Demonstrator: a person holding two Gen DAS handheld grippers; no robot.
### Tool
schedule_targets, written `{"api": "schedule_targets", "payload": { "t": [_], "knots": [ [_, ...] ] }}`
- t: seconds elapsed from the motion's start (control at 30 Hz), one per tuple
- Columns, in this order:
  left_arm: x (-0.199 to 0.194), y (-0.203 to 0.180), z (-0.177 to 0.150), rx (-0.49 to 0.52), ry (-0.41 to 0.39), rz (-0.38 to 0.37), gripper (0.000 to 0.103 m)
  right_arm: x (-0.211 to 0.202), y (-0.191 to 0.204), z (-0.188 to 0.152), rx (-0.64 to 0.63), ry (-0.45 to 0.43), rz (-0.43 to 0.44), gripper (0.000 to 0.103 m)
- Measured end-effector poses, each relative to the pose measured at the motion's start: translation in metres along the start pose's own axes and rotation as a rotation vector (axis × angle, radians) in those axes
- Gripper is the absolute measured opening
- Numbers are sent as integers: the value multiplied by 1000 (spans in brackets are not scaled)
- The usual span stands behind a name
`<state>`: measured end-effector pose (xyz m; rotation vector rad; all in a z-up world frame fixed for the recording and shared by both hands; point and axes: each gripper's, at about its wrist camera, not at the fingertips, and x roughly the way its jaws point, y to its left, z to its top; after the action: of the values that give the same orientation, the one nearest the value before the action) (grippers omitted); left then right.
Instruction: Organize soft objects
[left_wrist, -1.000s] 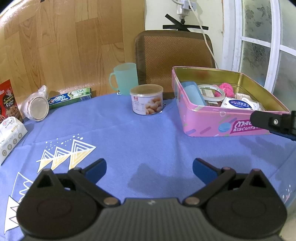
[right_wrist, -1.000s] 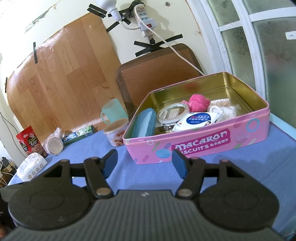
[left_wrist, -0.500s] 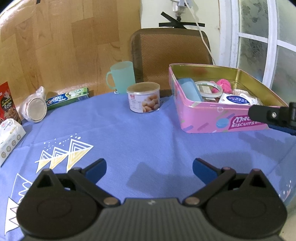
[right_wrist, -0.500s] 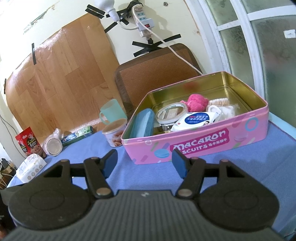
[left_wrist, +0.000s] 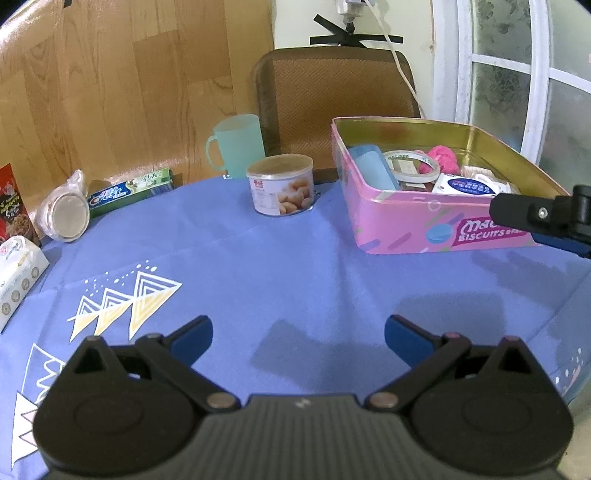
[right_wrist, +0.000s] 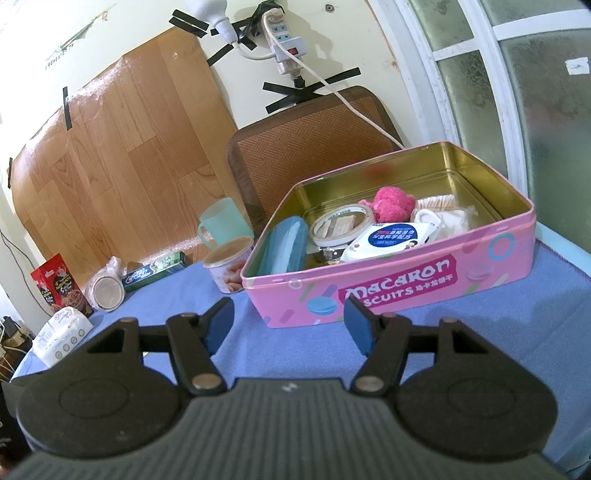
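Observation:
A pink biscuit tin stands open on the blue tablecloth. Inside lie a pink fluffy ball, a white wet-wipes pack, a blue case, a tape roll and white soft items. My right gripper hovers just in front of the tin; its jaws are opening, with nothing between them. One right fingertip shows at the left wrist view's right edge. My left gripper stands open over bare cloth, well short of the tin.
A nut can and teal mug stand left of the tin. A toothpaste box, bagged round lid, red snack bag and white tissue pack line the left edge. A brown chair back rises behind.
My right gripper's jaws have spread a little wider. The left view has tipped slightly, so the tin sits a bit lower in it.

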<state>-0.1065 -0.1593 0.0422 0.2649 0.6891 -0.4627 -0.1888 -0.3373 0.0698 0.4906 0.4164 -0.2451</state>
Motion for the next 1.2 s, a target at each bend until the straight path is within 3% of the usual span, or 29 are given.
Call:
{"api": "schedule_targets", "payload": {
  "t": [1.2],
  "knots": [
    [18,4,-6,-45,87,-2,103,3,-2,-6,26,8,-15,73]
  ]
}}
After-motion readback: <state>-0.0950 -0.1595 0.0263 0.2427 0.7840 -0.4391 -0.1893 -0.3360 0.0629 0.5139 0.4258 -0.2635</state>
